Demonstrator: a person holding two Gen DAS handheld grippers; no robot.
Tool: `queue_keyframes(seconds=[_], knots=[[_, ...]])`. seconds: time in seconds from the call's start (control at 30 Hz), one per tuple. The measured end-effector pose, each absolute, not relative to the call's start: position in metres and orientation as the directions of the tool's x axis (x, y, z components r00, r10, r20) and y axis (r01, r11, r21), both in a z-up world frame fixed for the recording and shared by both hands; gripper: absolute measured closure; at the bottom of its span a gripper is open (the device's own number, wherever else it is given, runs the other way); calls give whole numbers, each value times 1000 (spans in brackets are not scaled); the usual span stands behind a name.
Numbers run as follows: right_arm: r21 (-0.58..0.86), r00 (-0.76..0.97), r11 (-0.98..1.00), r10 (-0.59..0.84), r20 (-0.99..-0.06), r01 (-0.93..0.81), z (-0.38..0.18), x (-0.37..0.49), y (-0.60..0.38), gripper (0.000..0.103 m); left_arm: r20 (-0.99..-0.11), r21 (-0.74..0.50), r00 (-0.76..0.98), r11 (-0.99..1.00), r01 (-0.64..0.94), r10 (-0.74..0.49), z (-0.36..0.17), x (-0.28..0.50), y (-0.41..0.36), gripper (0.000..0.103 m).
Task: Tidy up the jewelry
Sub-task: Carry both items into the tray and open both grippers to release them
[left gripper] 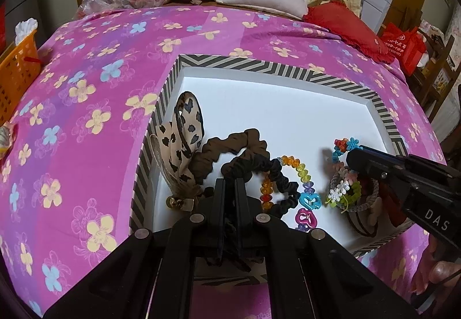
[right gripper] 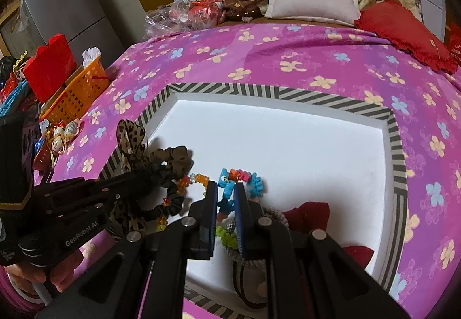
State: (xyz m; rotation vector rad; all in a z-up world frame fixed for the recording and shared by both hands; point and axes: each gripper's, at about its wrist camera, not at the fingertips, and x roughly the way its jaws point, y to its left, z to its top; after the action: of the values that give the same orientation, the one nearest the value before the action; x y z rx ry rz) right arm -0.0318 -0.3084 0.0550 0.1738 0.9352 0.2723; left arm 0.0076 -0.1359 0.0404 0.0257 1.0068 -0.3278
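Pink floral bedspread [left gripper: 86,88]; left tool [left gripper: 229,183] "GenRobot.AI" clamps black scrunchie [left gripper: 276,172]; right tool [right gripper: 226,189] "DAS" grips flower bracelet [right gripper: 242,178].

matte black left gripper [left gripper: 229,189] and right gripper [right gripper: 226,198], silver round screws, blue-edged pads, white lettering.

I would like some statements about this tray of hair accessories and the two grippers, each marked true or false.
1. The left gripper is shut on the black scrunchie. True.
2. The striped tray stands on a wooden table. False: it lies on a pink flowered bedspread.
3. The leopard-print bow is at the tray's left edge. True.
4. The right gripper holds the brown scrunchie. False: it closes around a colourful flower bracelet.
5. The orange basket sits inside the tray. False: it is beside the bed.
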Motion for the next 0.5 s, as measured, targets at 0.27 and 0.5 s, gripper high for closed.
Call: queue_keyframes(seconds=[0.27, 0.5], knots=[[267, 551, 952, 304, -777, -149, 49, -33, -307, 92, -836, -128, 487, 953, 276, -253, 38, 7, -135, 103], [277, 528, 950, 311, -790, -144, 41, -31, -304, 91, -837, -134, 484, 954, 269, -254, 36, 6, -134, 103]])
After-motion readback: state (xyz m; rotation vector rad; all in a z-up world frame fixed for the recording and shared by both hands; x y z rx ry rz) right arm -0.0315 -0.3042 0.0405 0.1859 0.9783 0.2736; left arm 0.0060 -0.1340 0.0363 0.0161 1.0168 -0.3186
